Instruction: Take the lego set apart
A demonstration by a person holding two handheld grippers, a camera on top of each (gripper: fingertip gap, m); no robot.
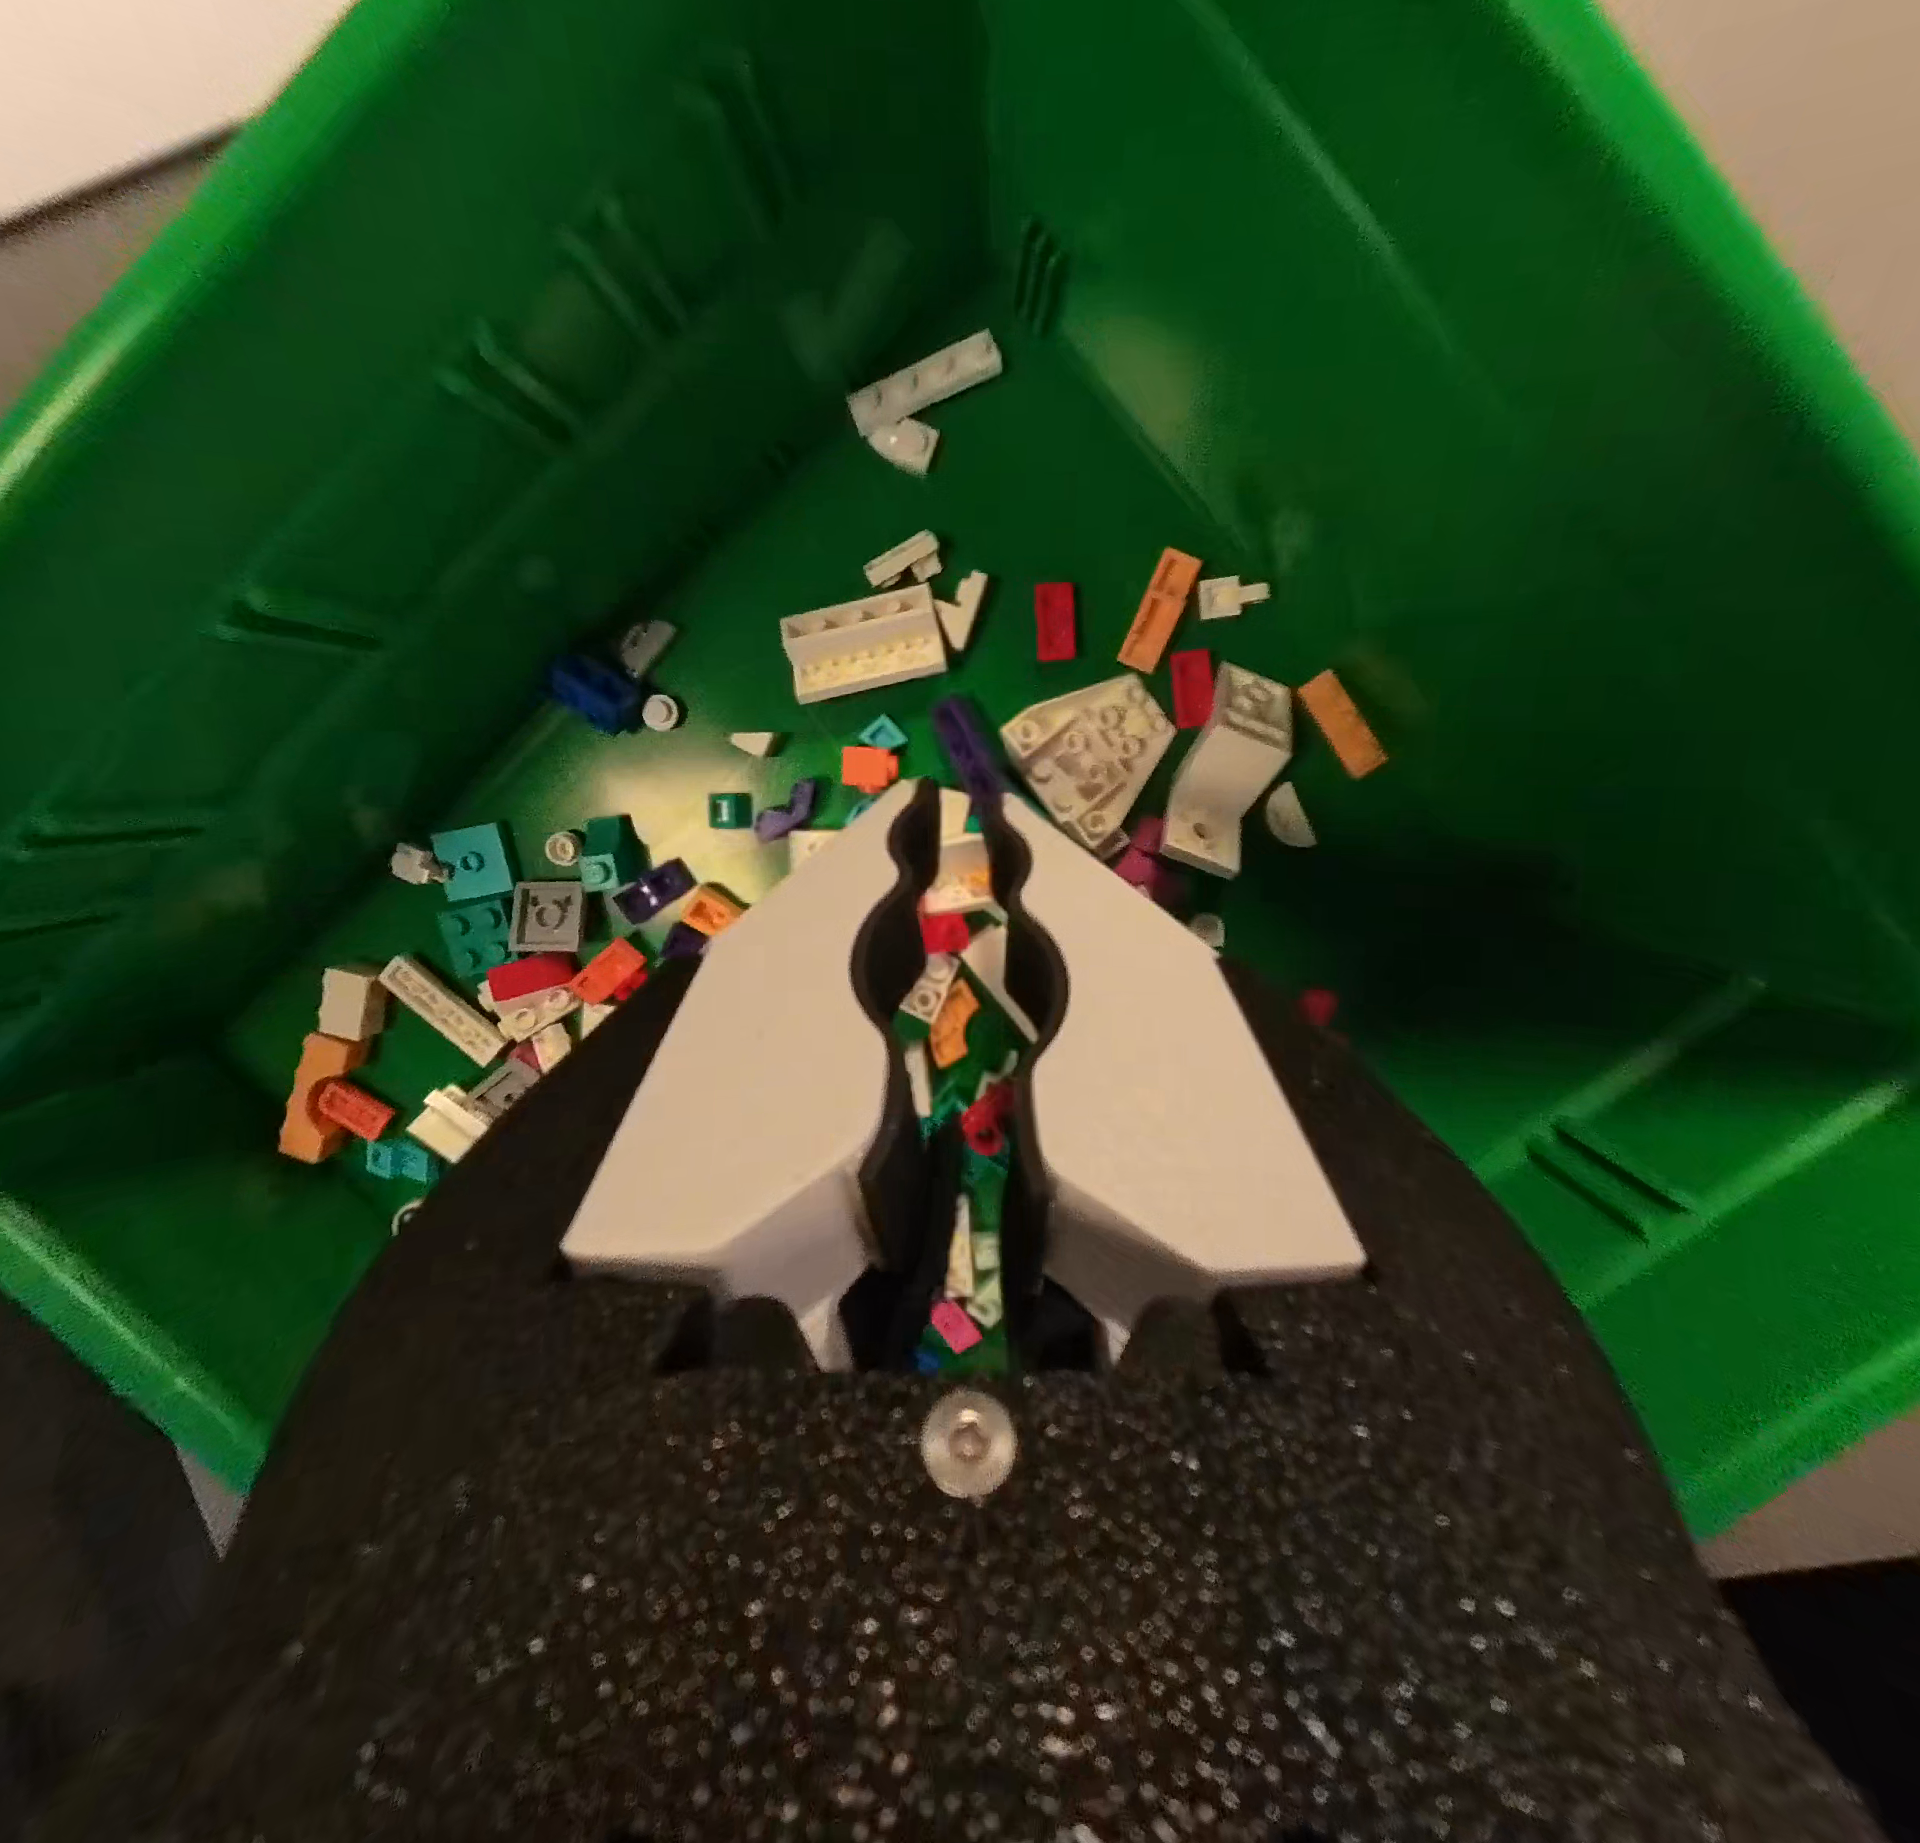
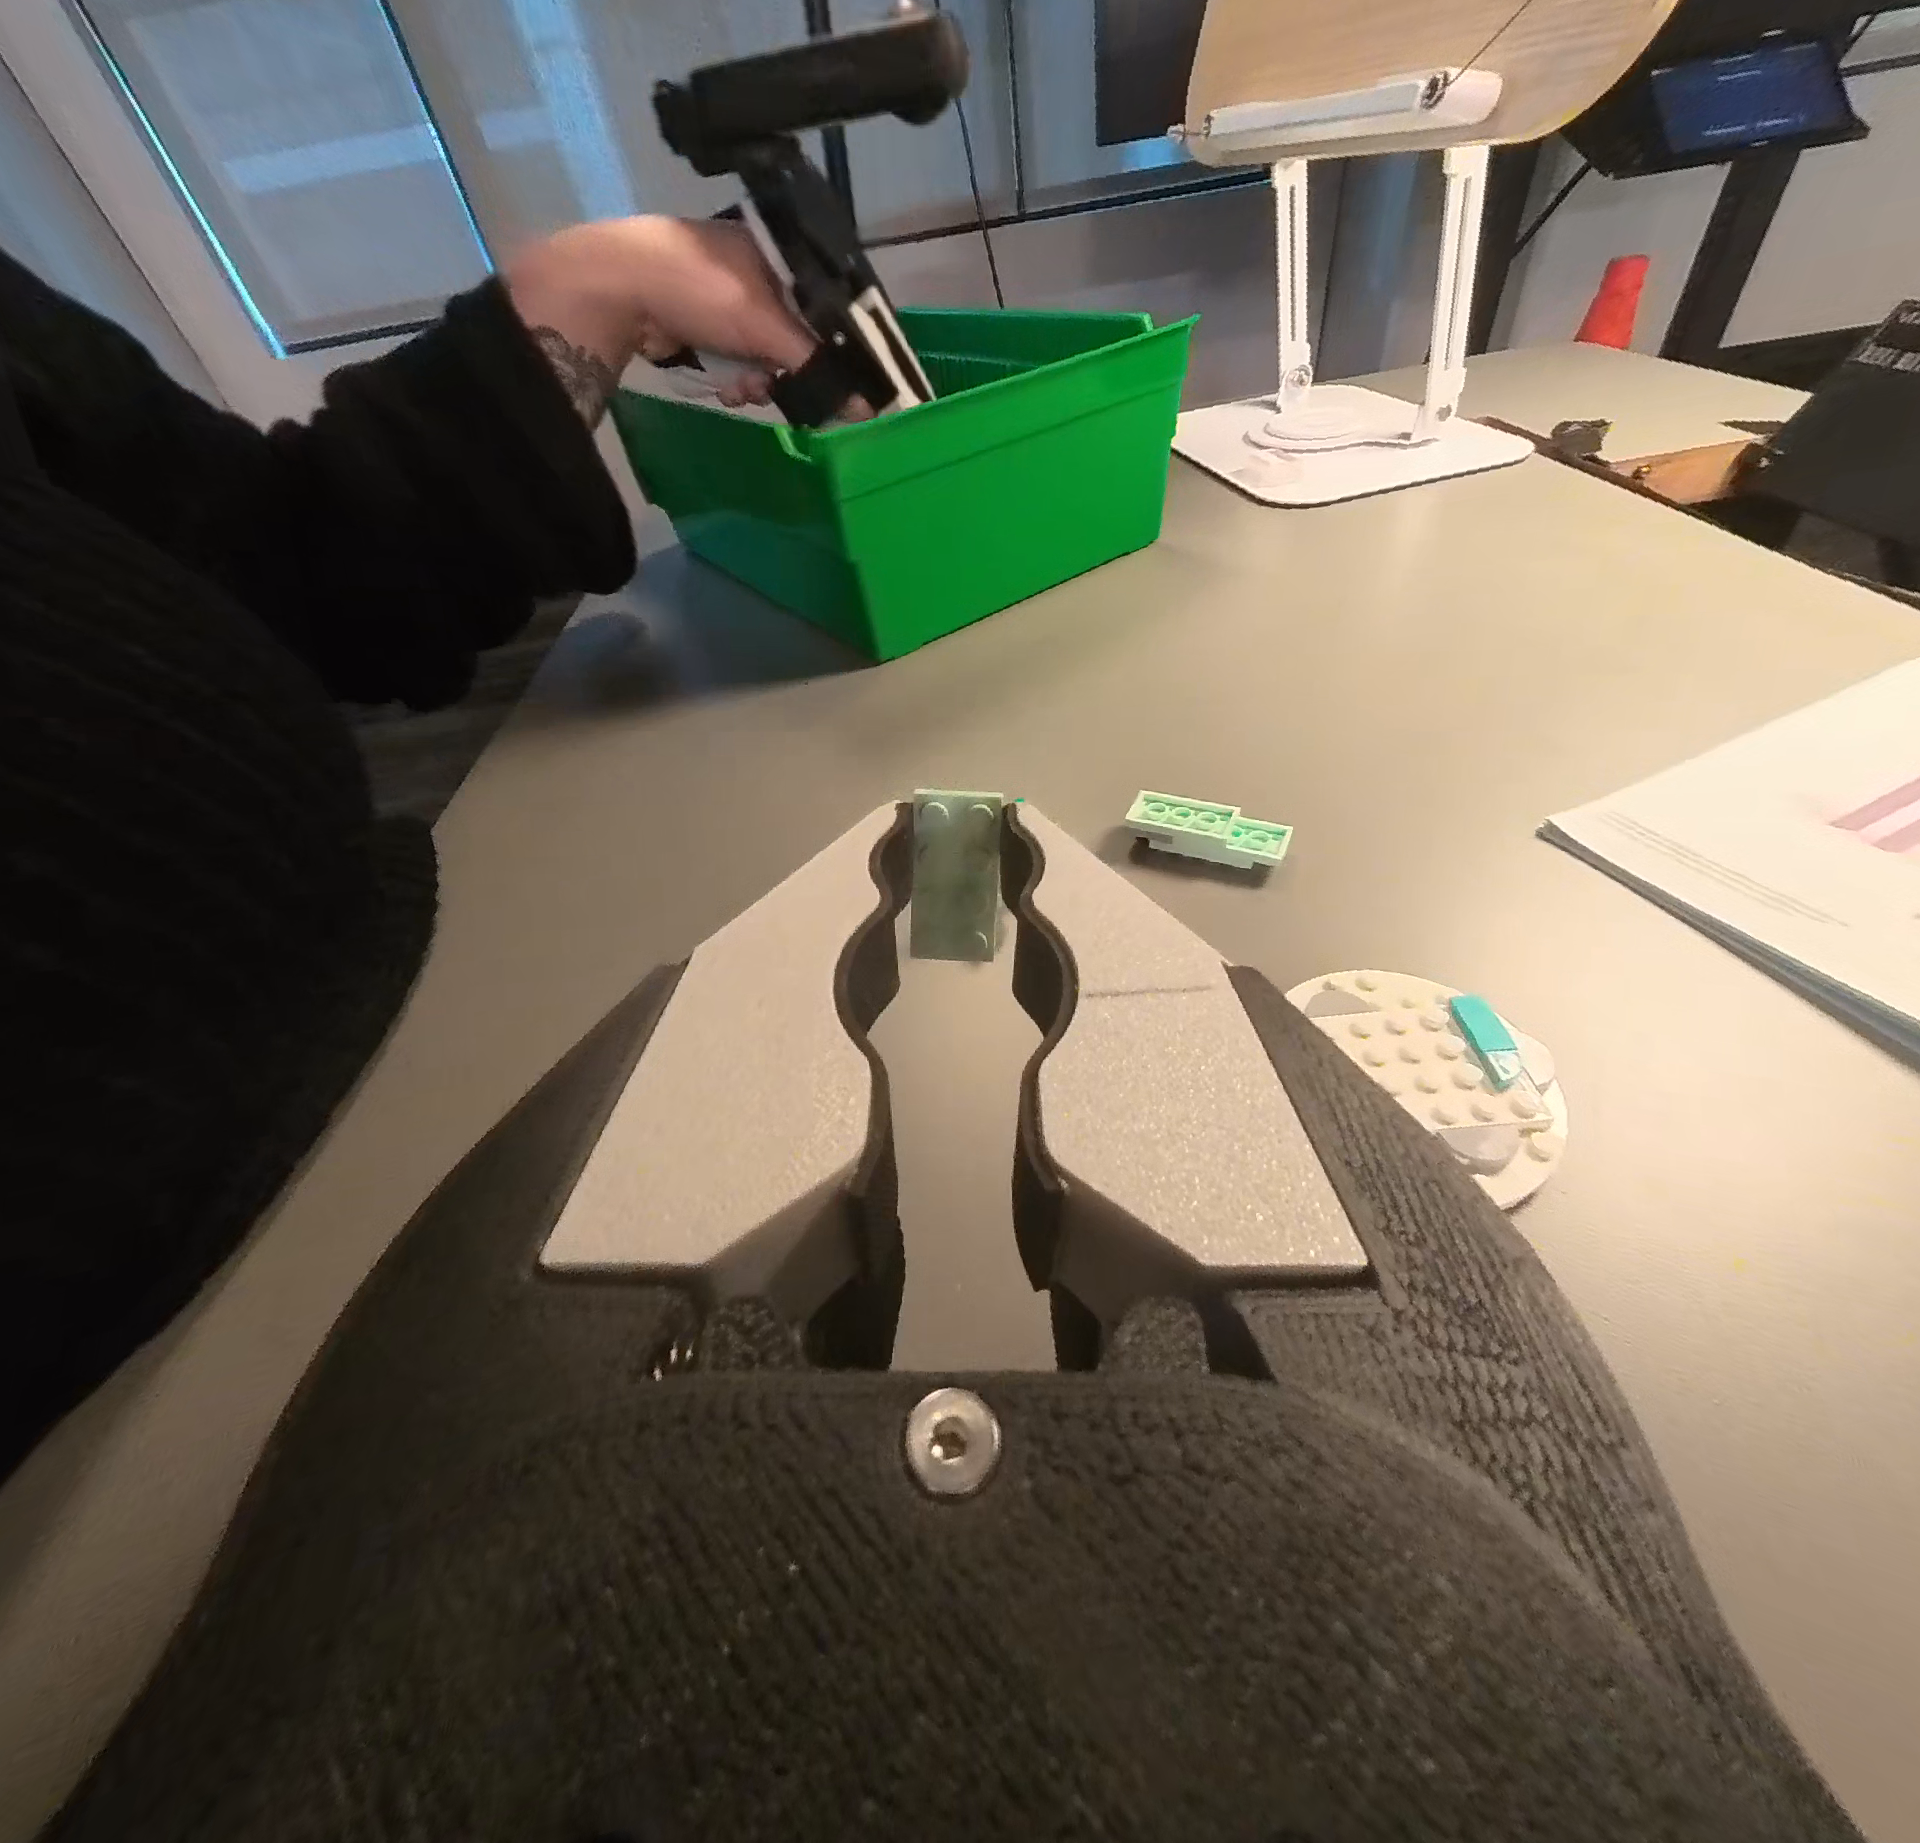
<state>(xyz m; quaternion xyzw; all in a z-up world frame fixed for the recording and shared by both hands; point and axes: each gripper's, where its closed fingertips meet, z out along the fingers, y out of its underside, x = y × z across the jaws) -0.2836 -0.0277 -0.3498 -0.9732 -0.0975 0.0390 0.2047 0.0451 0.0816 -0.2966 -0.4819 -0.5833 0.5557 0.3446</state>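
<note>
Care was needed: right gripper (image 2: 956,837) pinched a pale green plate (image 2: 958,874) at frame centre, left gripper (image 1: 961,817) hung nearly closed, empty, over green bin (image 1: 1351,339).

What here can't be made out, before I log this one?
- Left wrist view: left gripper hides the loose pieces beneath it in the green bin.
- Right wrist view: bin wall hides the left gripper's tips.
- Right wrist view: right gripper covers part of the round white plate.
</note>
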